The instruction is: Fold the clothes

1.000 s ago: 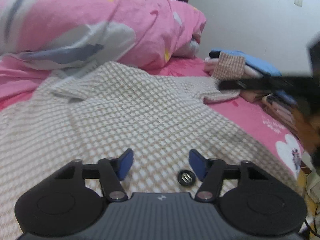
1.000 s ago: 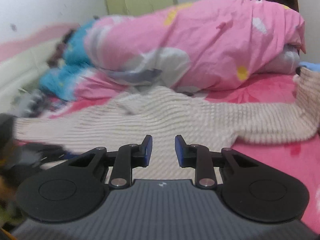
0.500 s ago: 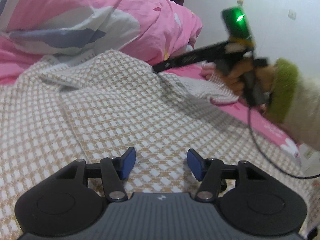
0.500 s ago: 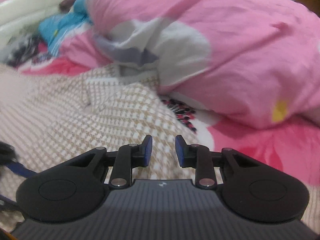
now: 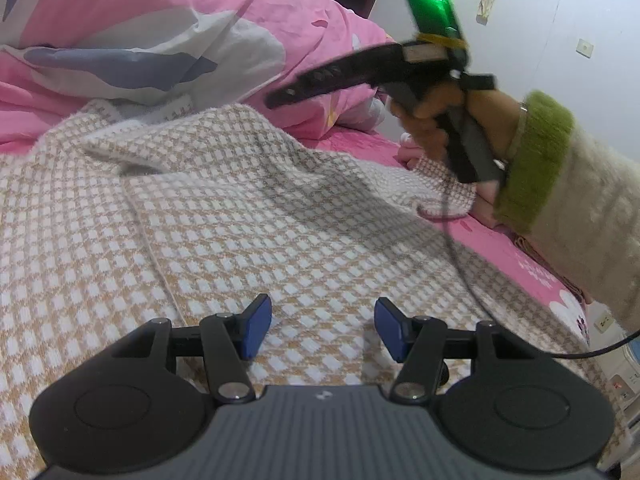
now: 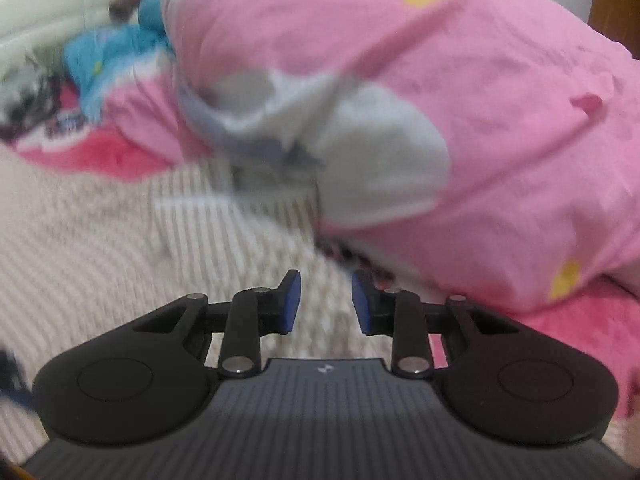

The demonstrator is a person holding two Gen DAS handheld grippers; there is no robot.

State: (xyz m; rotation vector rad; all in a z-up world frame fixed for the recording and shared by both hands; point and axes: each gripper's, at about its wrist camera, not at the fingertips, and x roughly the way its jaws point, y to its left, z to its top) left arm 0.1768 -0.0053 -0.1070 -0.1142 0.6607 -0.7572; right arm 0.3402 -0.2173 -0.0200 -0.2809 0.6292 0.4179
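Observation:
A tan-and-white checked knit garment (image 5: 248, 216) lies spread over the pink bed, its sleeve end (image 5: 444, 184) out to the right. My left gripper (image 5: 322, 326) hovers open just above the garment's near part, nothing between its blue pads. In the left wrist view a hand in a green-cuffed cream sleeve (image 5: 532, 168) holds the other gripper tool (image 5: 360, 68) above the garment's far edge. In the blurred right wrist view my right gripper (image 6: 326, 300) is open with a narrower gap, empty, over the garment (image 6: 120, 264) near the duvet.
A bulky pink duvet with white and grey patches (image 5: 160, 36) (image 6: 440, 112) is heaped along the garment's far side. Blue and dark clothes (image 6: 108, 56) lie at the back left by a white headboard. A black cable (image 5: 472, 280) trails from the right tool. Bare pink sheet (image 5: 532, 272) shows at right.
The right tool has swung left and forward over the garment toward the duvet, its view now motion-blurred. My left gripper has crept forward a little. Both stay open.

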